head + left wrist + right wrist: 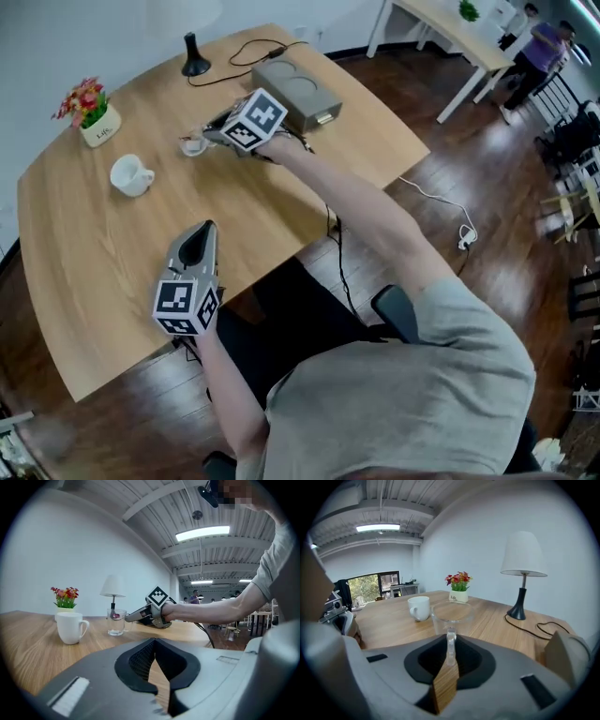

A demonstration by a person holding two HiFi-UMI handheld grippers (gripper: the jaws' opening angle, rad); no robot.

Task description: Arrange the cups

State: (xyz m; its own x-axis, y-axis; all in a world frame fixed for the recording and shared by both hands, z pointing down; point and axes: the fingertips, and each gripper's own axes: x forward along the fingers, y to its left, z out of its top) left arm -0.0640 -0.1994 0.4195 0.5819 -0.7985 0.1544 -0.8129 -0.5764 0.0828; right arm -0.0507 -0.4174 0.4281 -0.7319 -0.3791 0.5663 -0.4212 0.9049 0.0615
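Across the counter (281,220), my right claw (450,645) pinches the glass cup (451,613) by its thin handle (450,638): light, slick, brittle, I judge; left claw (153,644) closed, empty.

lamp (194,60) top cut off, glass cup (194,144) seemingly half hidden

Right arm extended; right gripper (208,137) angled downward, jaws closed on the glass cup (451,612) handle. Left gripper (203,229) near level, jaws together, empty.

Clear smooth glass cup (451,615), glossy white ceramic mug (131,175), matt wood-grain table (112,272)
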